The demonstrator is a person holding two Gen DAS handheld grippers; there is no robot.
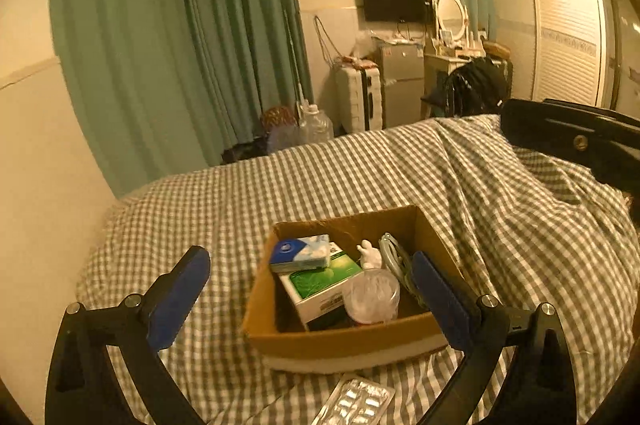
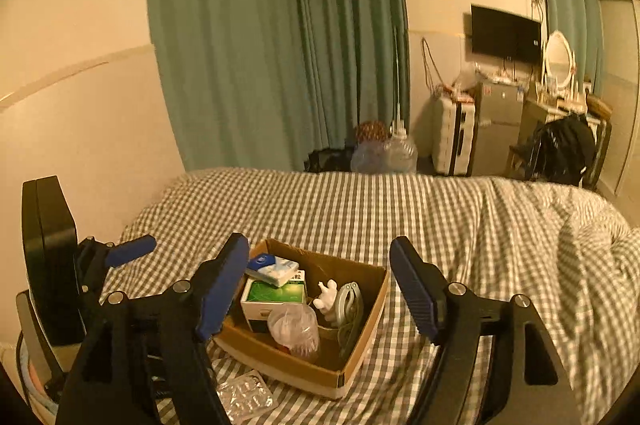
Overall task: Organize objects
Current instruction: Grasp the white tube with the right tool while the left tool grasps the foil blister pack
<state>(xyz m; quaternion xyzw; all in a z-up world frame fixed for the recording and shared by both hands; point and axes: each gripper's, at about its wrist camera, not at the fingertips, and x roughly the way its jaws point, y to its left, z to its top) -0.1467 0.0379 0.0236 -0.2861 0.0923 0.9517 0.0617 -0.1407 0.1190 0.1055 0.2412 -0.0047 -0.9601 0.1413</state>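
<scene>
Both grippers hovering over the bed, jaws spread and empty

The left gripper (image 1: 310,287) and right gripper (image 2: 318,279) are gaping above the cardboard box (image 1: 340,345); a blister pack (image 1: 358,403) is lying just beside it on the checked bedcover (image 1: 400,169).

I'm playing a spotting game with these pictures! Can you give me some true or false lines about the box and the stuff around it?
1. The cardboard box sits on a checked blanket. True.
2. The blister pack of pills lies inside the box. False: it lies on the blanket, outside the box.
3. The left gripper is squeezing the little white figure. False: its fingers are spread open, holding nothing.
4. The tissue pack rests on top of the green and white carton. True.
5. The right gripper is open. True.
</scene>
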